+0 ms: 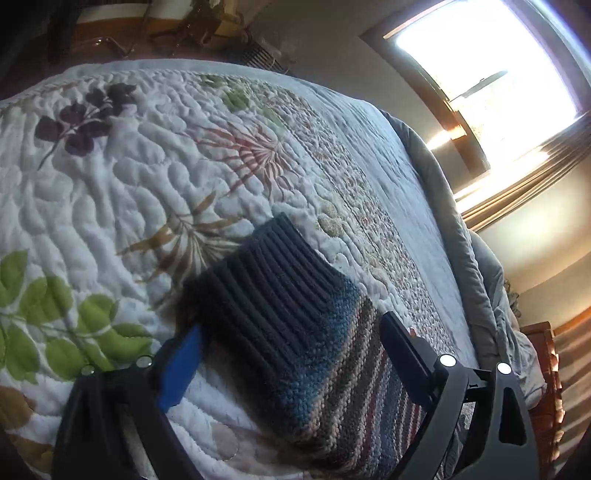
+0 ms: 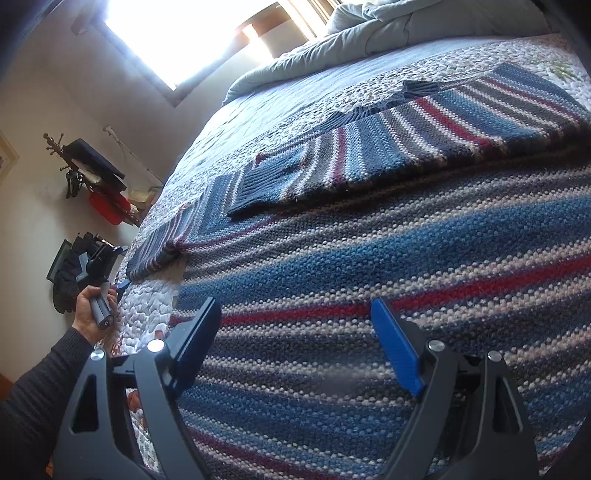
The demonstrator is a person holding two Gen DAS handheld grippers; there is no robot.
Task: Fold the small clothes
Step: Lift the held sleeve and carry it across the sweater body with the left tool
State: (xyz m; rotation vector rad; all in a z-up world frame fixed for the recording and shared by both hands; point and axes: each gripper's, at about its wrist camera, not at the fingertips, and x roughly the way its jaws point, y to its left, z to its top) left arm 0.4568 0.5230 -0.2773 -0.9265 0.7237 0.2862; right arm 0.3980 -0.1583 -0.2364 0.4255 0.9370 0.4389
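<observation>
Clearly soft and thick, the striped knit sweater [image 2: 369, 240] lies spread on the quilted bed [image 1: 129, 184]. I'd pinch its ribbed cuff [image 1: 273, 266] or a hem edge. Left gripper [image 1: 291, 343] and right gripper [image 2: 295, 332] hold their fingers apart, empty.

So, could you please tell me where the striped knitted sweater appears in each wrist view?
Left wrist: striped knitted sweater, lower centre, its dark ribbed end between the open left tongs.
Right wrist: it fills the centre and right, under the open right tongs.
Shared landmark: bright window.
</observation>
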